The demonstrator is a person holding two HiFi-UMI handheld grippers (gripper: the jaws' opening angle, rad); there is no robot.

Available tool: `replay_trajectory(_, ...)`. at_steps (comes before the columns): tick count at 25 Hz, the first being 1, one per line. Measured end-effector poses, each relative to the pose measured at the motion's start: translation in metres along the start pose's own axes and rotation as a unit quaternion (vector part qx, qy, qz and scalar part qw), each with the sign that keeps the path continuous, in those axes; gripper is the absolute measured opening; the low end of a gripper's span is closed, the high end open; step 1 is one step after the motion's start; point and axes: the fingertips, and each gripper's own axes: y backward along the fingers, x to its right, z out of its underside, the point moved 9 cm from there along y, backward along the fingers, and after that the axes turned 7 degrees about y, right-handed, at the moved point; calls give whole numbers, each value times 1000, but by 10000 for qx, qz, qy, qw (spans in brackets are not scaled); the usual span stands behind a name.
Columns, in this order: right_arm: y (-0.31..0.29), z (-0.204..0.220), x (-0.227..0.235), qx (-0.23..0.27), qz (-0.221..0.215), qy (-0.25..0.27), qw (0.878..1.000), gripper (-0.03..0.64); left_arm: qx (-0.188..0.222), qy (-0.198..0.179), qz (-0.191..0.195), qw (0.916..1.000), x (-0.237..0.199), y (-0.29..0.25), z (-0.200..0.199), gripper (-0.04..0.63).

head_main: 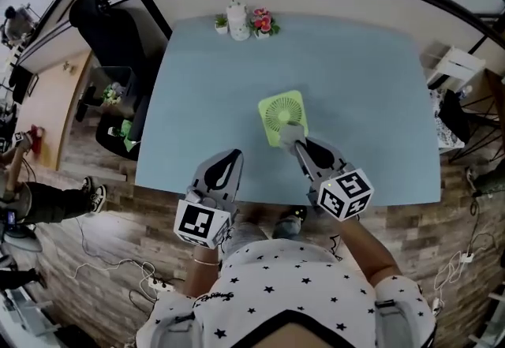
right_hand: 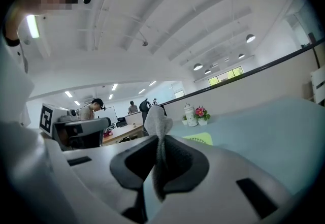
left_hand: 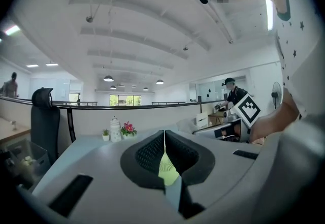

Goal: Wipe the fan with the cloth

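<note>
A light green square fan (head_main: 282, 117) lies flat in the middle of the pale blue table (head_main: 355, 78). My right gripper (head_main: 297, 147) is at the fan's near edge, shut on a grey cloth (head_main: 290, 133) that rests against that edge. In the right gripper view the cloth (right_hand: 158, 126) sticks up from between the jaws, with the fan (right_hand: 198, 139) just beyond. My left gripper (head_main: 233, 155) hovers over the table's near edge, to the left of the fan, shut and holding nothing. The fan (left_hand: 167, 167) shows below its closed jaws in the left gripper view.
A white pot with small flower plants (head_main: 239, 21) stands at the table's far edge. A black office chair (head_main: 110, 31) is off the table's left side, and white furniture (head_main: 456, 69) off its right. Cables lie on the wooden floor (head_main: 102, 260).
</note>
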Motion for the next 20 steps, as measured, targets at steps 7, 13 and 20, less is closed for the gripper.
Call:
replay_trajectory(7, -34, 8, 17, -324, -340, 164, 9988, 28, -32, 134, -453, 9989, 0, -2, 6, 32)
replay_trajectory(13, -78, 16, 24, -733, -515, 339, 9954, 28, -24, 278, -703, 9971, -24, -9, 7, 32)
replay_trajectory(20, -116, 24, 30, -1199, -678, 611, 9886, 28, 146, 346, -934, 9949, -53, -21, 0, 32)
